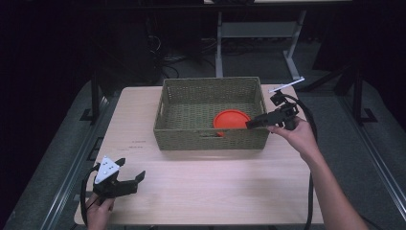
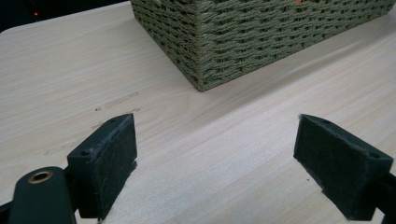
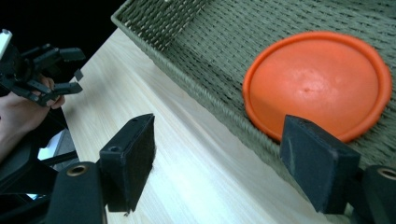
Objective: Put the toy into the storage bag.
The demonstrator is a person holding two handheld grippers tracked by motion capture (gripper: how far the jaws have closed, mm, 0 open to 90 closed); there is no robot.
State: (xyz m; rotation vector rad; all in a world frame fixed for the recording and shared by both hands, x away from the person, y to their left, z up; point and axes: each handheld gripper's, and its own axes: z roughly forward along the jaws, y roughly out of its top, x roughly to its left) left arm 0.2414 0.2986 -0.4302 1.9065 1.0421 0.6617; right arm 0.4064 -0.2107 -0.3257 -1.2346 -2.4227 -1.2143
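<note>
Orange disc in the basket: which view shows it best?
The right gripper view: the orange disc lies large and nearly whole on the basket floor. The high view shows it small, partly behind the right gripper. The left gripper view catches orange specks.

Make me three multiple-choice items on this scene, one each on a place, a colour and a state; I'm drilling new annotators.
1. Where is the disc?
A. on the bare table
B. inside the woven basket
C. between the left gripper's pads

2. What colour is the disc?
A. orange
B. blue
C. white

3. How do the right gripper jaws stand?
A. clamped on the disc
B. clamped on the basket rim
C. open, gripping nothing

Key: 1 B, the disc lies on the basket's floor near the right front corner; 2 A, it shows plain orange in the right gripper view; 3 C, the pads stand wide apart with nothing pressed between them.
</note>
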